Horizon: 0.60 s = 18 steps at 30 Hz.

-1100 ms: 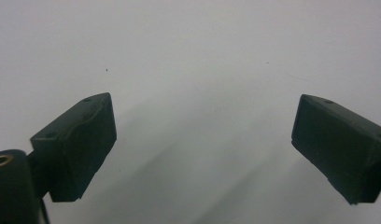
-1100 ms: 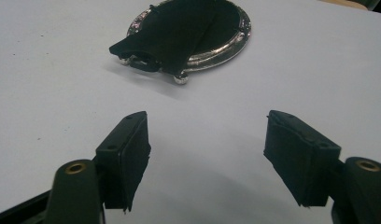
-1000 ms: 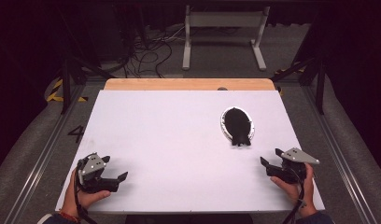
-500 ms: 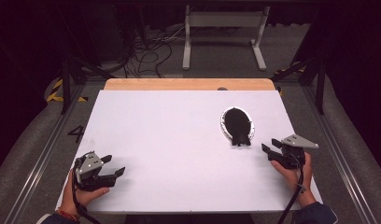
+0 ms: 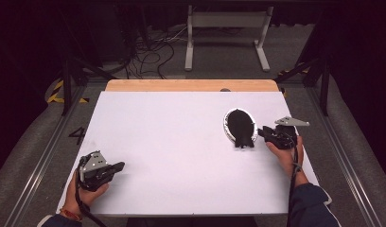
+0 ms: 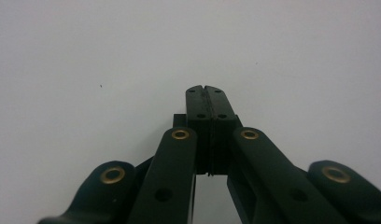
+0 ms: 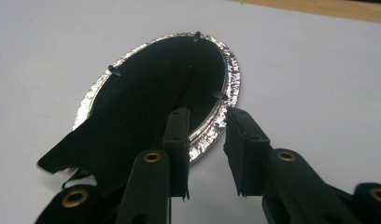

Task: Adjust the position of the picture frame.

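- Since a second ago the right gripper (image 5: 263, 133) has travelled from the table's near right corner forward and inward to the oval dish; the left gripper (image 5: 119, 166) has drifted slightly nearer the person and leftward, and the dish has not moved.
- Left gripper: low over the near left part of the white table (image 5: 172, 142), held in the left hand (image 5: 87, 189), its tips aimed right toward the table's middle. In the left gripper view its jaws are pressed together with nothing between them, above bare white surface (image 6: 86, 60).
- Oval foil-rimmed dish (image 5: 240, 126): lies flat on the right half of the table, right of centre. Its long axis runs roughly from far to near, tilted a little. A black sheet (image 5: 241, 128) covers its inside and juts past the near end of the rim as a ragged tab pointing toward the person.
- In the right gripper view the crinkled silver rim (image 7: 229, 70) rings the black liner (image 7: 146, 102), and the tab trails off at lower left.
- Right gripper (image 7: 205, 154): held in the right hand (image 5: 286, 153), just beside the dish's right edge, tips pointing left at it. Its jaws stand apart, one over the near rim and one over the table, gripping nothing.
- A strip of bare wood (image 5: 191, 85) shows along the table's far edge.
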{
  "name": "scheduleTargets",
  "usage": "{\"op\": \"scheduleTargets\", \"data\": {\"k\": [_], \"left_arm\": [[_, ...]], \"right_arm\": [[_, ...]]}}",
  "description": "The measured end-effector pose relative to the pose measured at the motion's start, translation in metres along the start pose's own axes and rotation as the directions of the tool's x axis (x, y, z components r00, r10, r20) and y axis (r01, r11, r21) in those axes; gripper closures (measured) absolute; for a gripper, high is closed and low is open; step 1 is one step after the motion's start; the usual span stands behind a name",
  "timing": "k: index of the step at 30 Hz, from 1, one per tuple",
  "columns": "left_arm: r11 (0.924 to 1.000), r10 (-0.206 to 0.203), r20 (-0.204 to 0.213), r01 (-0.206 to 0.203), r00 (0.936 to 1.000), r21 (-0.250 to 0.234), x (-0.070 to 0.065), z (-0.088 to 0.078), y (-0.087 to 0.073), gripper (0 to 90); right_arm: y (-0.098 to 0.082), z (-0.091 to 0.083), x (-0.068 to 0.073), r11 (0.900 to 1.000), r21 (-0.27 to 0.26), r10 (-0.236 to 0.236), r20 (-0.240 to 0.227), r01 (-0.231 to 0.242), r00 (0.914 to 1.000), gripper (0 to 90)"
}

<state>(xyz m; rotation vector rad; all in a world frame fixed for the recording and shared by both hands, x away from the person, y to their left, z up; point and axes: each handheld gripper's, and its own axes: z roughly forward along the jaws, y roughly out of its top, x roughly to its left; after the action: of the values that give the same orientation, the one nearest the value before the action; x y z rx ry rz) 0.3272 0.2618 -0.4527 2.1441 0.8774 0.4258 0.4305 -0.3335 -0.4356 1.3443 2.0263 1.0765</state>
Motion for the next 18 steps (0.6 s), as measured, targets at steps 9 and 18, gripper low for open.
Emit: {"op": "scheduleTargets", "data": {"k": [9, 18], "left_arm": [[0.9999, 0.002, 0.007, -0.002, 1.0, 0.01, 0.002, 0.005, 0.002, 88.4], [1.0, -0.007, 0.003, 0.007, 1.0, 0.004, 0.005, 0.01, 0.004, 88.0]], "right_arm": [[0.006, 0.025, -0.007, 0.999, 0.05, 0.022, 0.007, -0.023, 0.9997, 63.7], [0.007, 0.037, -0.021, 0.992, 0.064, 0.114, -0.045, -0.111, 0.9925, 62.4]]}}
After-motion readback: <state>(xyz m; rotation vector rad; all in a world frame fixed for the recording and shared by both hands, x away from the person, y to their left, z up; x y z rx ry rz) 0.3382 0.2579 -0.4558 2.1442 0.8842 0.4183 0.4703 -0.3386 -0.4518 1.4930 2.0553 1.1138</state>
